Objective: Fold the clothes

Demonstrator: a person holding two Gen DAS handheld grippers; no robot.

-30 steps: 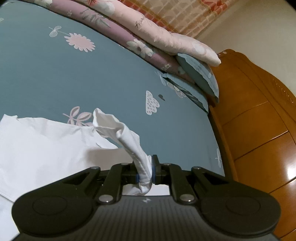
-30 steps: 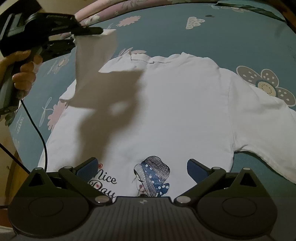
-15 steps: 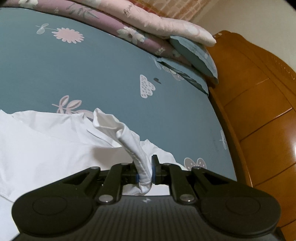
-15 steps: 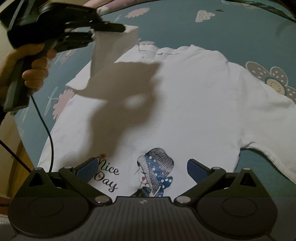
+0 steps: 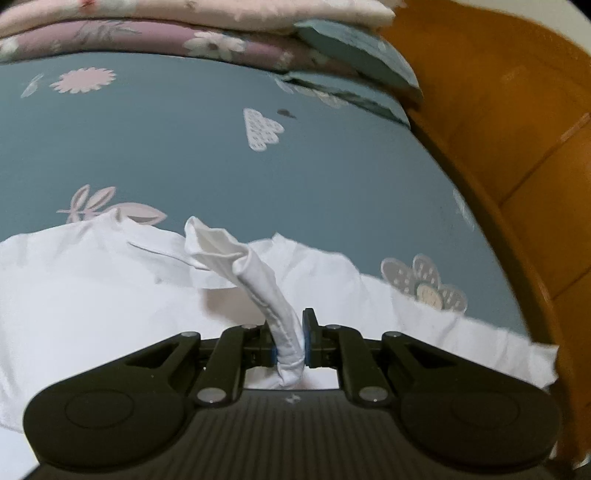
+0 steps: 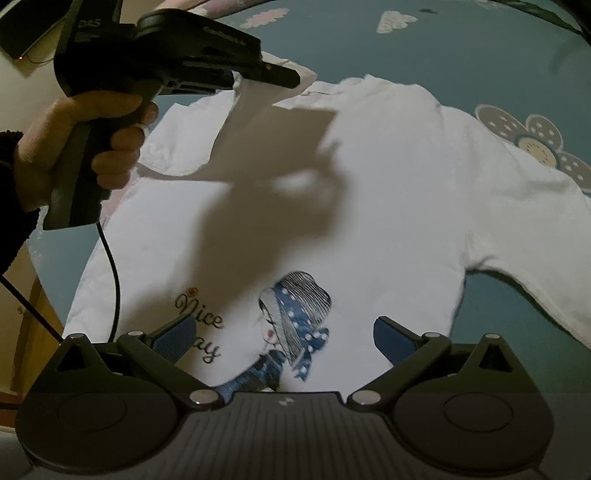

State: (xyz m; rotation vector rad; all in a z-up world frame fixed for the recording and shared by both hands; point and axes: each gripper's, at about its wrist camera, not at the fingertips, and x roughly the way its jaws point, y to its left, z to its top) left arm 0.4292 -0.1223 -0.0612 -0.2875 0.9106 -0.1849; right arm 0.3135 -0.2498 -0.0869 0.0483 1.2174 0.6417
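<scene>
My left gripper [image 5: 290, 345] is clamped on the cuff end of the white T-shirt's sleeve [image 5: 255, 284], the blue pads pinching a rolled bunch of cloth that rises out of the jaws and flares open at its top. In the right wrist view I see that same gripper [image 6: 291, 79] held by a hand [image 6: 85, 136] in a dark sleeve, lifted above the shirt with the sleeve draped down from it over the shoulder area. It throws a broad shadow across the chest. A black cable hangs from its handle.

My right gripper [image 6: 284, 338] stands wide open with nothing between its blue pads [image 6: 391, 338], hovering just above the lower part of the shirt near the printed girl in a blue dotted headscarf and the script "Nice Day".

The white T-shirt [image 6: 388, 192] lies face up and mostly flat on the bed, collar away from me, its other sleeve stretched out flat toward the right edge of the view. Bare sheet lies beyond the collar and to the right of the shirt. On the left the shirt's side edge runs close to the edge of the bed.

The teal bedsheet [image 5: 166, 147] is printed with flowers, leaves and clouds. Folded pink and purple quilts [image 5: 155, 33] and teal pillows [image 5: 354, 48] are stacked at its far side, against a wooden headboard [image 5: 517, 129].
</scene>
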